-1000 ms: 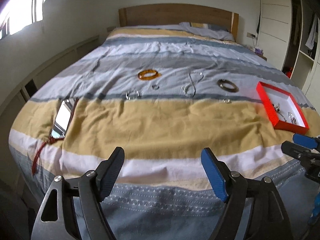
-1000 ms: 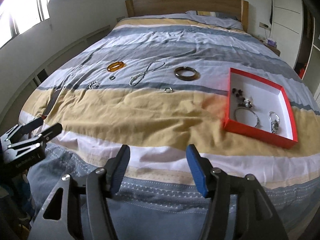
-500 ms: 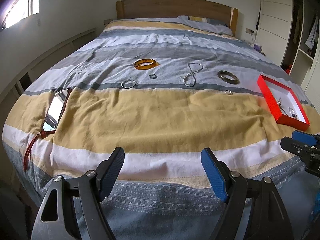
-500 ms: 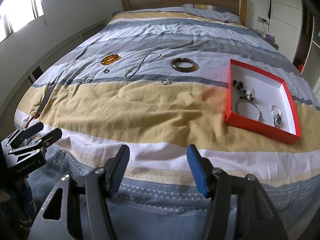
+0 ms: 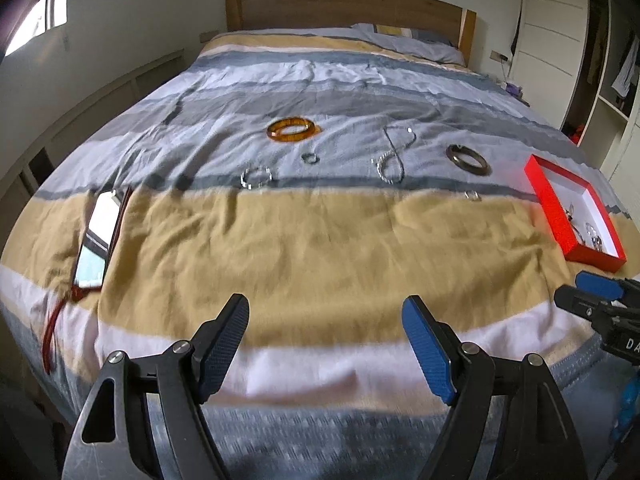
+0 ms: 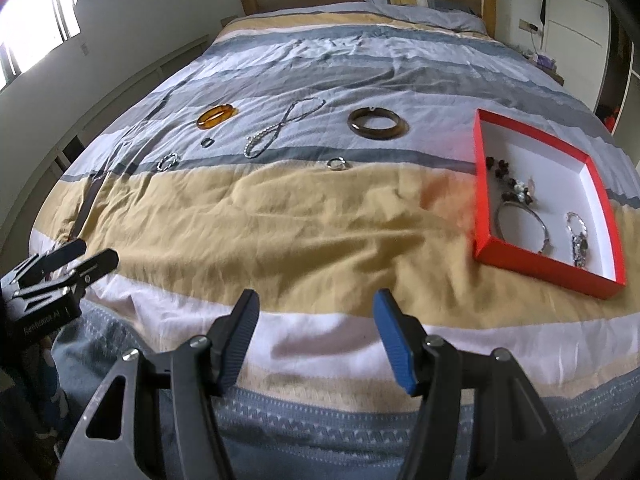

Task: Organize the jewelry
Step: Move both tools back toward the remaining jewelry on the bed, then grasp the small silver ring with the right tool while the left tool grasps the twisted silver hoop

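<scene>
Loose jewelry lies mid-bed: an amber bangle [image 5: 292,129] [image 6: 216,116], a dark brown bangle [image 5: 468,159] [image 6: 377,123], a silver chain necklace [image 5: 394,156] [image 6: 280,126], a small dark ring [image 5: 310,157] [image 6: 207,142], a beaded silver bracelet [image 5: 256,177] [image 6: 167,161] and a silver ring [image 5: 472,195] [image 6: 337,164]. A red box [image 5: 554,204] [image 6: 482,184] on the right holds several pieces. My left gripper [image 5: 325,336] and right gripper [image 6: 316,328] are open and empty, over the bed's near edge.
The bed has a striped duvet [image 5: 320,248] and a wooden headboard [image 5: 344,8]. A mirror with a red cord [image 5: 98,236] lies at the left. Shelving [image 5: 612,80] stands at the right, a low ledge [image 5: 100,96] at the left.
Both grippers have moved forward and tilted down over the bed, so the jewelry and red box look closer. Both stay open and empty.
</scene>
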Action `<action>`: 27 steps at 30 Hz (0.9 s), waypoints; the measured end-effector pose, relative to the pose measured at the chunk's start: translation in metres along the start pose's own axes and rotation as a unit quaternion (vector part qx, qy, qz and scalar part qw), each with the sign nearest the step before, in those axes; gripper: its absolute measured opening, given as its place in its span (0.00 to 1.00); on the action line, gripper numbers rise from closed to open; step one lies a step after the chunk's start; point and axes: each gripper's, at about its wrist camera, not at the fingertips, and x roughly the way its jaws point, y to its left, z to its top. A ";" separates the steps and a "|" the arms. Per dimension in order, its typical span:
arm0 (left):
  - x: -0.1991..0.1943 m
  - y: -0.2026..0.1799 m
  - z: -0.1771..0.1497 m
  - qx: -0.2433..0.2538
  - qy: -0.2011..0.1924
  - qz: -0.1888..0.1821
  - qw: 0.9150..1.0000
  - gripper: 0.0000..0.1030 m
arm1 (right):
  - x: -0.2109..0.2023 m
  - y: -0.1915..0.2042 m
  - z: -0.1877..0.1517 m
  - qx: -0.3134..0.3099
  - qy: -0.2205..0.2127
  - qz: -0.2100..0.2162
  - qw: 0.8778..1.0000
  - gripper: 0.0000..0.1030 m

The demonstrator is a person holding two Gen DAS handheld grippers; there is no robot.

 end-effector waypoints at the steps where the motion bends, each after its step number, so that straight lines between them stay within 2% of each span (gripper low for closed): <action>1: 0.002 0.002 0.005 0.002 -0.003 -0.002 1.000 0.76 | 0.002 0.000 0.003 0.002 0.000 0.001 1.000 0.56; 7: 0.018 0.024 0.047 0.008 -0.018 0.008 1.000 0.76 | 0.015 -0.002 0.020 0.011 -0.001 0.006 1.000 0.56; 10: 0.030 0.040 0.061 -0.005 -0.017 0.011 1.000 0.76 | 0.024 0.000 0.031 0.007 -0.004 0.005 1.000 0.56; 20: 0.083 0.110 0.071 -0.071 0.011 0.015 0.997 0.75 | 0.060 -0.013 0.053 0.018 -0.003 0.007 1.000 0.56; 27: 0.115 0.098 0.086 -0.051 0.019 0.005 0.999 0.73 | 0.086 -0.024 0.068 0.019 -0.002 0.009 1.000 0.56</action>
